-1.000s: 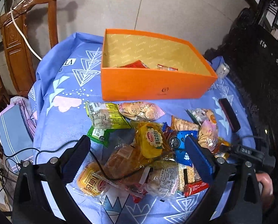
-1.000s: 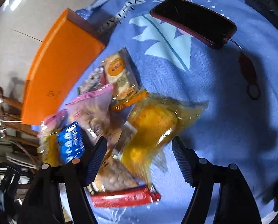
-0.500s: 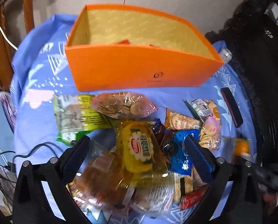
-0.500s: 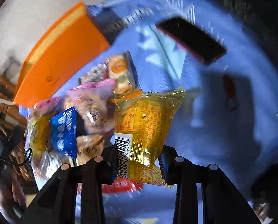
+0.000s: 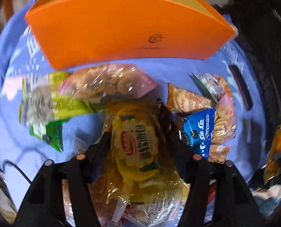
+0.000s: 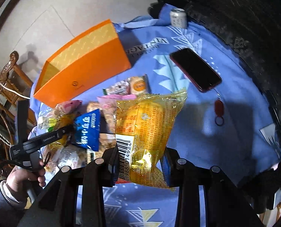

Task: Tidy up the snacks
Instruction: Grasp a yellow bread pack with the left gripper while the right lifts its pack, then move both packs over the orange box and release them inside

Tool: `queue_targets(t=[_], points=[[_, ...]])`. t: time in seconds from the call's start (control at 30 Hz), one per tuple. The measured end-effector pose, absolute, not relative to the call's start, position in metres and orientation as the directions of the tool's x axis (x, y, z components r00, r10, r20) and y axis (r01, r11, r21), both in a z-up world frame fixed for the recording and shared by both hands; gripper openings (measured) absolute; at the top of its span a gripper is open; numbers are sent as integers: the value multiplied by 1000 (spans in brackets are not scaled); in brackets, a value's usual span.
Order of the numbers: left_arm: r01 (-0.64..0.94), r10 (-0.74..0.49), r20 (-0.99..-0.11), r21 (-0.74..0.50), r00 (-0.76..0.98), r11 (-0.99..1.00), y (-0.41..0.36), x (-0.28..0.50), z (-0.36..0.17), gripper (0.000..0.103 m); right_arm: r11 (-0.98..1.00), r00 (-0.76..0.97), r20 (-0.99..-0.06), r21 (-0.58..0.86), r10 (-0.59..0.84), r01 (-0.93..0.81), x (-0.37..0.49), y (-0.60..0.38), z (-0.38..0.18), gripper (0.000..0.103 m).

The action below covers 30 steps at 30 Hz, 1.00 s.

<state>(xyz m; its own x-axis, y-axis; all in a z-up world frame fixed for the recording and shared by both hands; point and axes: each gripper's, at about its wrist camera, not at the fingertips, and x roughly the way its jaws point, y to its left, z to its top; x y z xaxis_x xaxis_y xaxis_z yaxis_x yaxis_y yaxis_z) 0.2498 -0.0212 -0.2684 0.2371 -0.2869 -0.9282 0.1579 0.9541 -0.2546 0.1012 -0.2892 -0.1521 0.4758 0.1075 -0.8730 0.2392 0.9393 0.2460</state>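
Right gripper [image 6: 142,157] pinching a yellow crinkly plastic snack packet with a barcode [image 6: 146,130] at its lower end, lifted clear of the blue patterned tablecloth [image 6: 206,132]; packet's long axis running away from the camera, sealed top edge pointing toward the far edge of the table, barcode end nearest the fingers.

Left gripper [image 5: 138,147] closed in around a clear yellow bread packet with a red oval logo [image 5: 138,141], black fingers pressed against both of its sides; packet lying lengthwise between them, long axis pointing toward the open orange cardboard box [image 5: 125,30]. Whether lifted or resting on the pile below, cannot tell; heavy blur in this view.

Box standing near the far edge of the table, long wall facing the snacks, gold lining visible inside. Just in front of it, a clear pink-edged bag of round biscuits [image 5: 108,81], long axis parallel to the box wall, overlapping a green and white packet [image 5: 46,106]. On the right of the pile, a blue cookie packet [image 5: 201,132] and a brown-edged cracker packet [image 5: 189,100].

Toward the right edge of the table: a black phone in a red case [image 6: 195,70], a red key tag with a ring [image 6: 218,109] beside it, and a small white can [image 6: 178,18] at the far corner.
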Motion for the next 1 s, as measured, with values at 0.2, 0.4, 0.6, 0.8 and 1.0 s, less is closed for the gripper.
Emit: queue_targets(t=[0.2, 0.4, 0.6, 0.8, 1.0], points=[[182, -358, -886, -316, 294, 931, -8, 233, -247, 43, 946, 518, -850, 239, 95, 218, 96, -284, -135, 36], [250, -416, -806, -337, 422, 908, 6, 208, -196, 43, 954, 555, -826, 234, 95, 185, 91, -275, -123, 36], [300, -446, -710, -331, 545, 895, 25, 191, -136, 43, 968, 634, -764, 232, 118, 99, 94, -258, -97, 36], [326, -424, -627, -272, 653, 905, 43, 188, -81, 43, 970, 694, -701, 242, 165, 14, 110, -243, -73, 36], [339, -428, -571, -262, 701, 904, 46, 221, -41, 43, 961, 736, -637, 268, 231, -70, 162, -232, -43, 36]])
